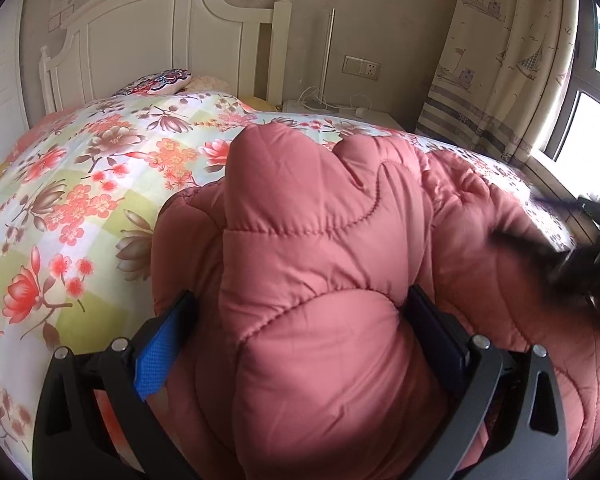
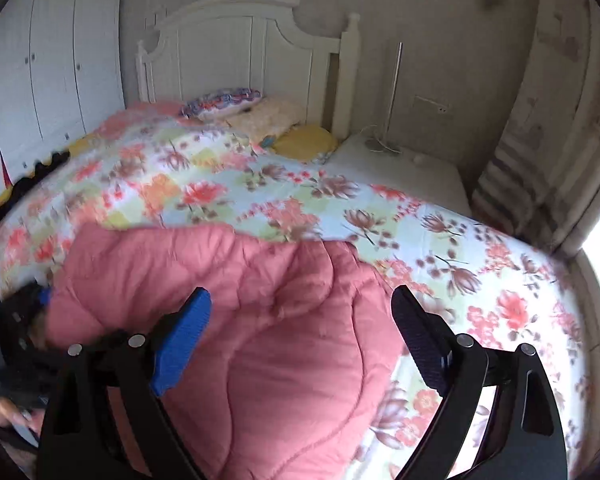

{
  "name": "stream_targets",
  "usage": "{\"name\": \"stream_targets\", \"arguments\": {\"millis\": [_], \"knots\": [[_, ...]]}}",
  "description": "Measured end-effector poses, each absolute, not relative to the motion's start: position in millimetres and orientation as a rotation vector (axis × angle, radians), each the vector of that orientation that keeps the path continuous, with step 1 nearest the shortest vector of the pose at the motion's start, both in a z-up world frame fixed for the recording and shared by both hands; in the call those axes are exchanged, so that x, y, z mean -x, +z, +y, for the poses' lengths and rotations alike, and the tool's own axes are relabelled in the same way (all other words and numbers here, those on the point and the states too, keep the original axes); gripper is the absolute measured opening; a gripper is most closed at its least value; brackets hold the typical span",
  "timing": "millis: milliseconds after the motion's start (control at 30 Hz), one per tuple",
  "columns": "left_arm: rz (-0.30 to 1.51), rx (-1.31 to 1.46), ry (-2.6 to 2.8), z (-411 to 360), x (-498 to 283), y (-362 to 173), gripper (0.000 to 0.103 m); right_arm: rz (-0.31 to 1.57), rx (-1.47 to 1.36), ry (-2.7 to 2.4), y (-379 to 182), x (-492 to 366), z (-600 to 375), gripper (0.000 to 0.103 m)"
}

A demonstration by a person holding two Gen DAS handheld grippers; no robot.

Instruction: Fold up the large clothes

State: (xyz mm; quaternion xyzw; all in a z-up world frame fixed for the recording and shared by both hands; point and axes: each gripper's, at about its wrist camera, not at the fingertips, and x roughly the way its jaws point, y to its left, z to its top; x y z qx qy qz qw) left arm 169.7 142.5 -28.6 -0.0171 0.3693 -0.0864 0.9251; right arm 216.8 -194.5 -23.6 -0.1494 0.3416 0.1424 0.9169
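A pink quilted puffer jacket [image 1: 324, 248] lies bunched on the floral bedspread [image 1: 80, 184]. My left gripper [image 1: 300, 320] has its jaws wide apart, with a thick fold of the jacket between them; whether they press on it is unclear. In the right wrist view the jacket [image 2: 260, 320] lies below my right gripper [image 2: 300, 312], which is open above it, touching nothing. The right gripper shows blurred at the right edge of the left wrist view [image 1: 572, 252]. The left gripper shows at the left edge of the right wrist view [image 2: 24, 320].
The white headboard [image 1: 172, 36] and pillows [image 2: 236, 104] are at the far end of the bed. A white nightstand [image 2: 400, 168] with a lamp stands to the right. A curtain [image 1: 500, 52] and window are on the right, white wardrobes [image 2: 52, 60] on the left.
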Motion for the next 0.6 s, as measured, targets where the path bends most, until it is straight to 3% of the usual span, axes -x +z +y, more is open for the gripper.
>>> {"name": "stream_targets", "arguments": {"millis": [67,167,400,533,600], "knots": [[0.756,0.023,-0.176,140,-168,-29,0.101,0.756,0.279,0.304,-51,-223,-199,0.088],[0.751,0.014,-0.163,139,-168,-28,0.101,0.764,0.183,0.316,-44,-221,-217,0.088],[0.751,0.026,-0.167,143,-169,-29,0.101,0.579,0.245,0.373,-11,-131,-210,0.088],[0.747,0.017,-0.16,141,-168,-29,0.101,0.638,0.253,0.381,-46,-119,-212,0.089],[0.746,0.015,-0.157,141,-167,-29,0.101,0.67,0.144,0.4,-57,-126,-223,0.095]]}}
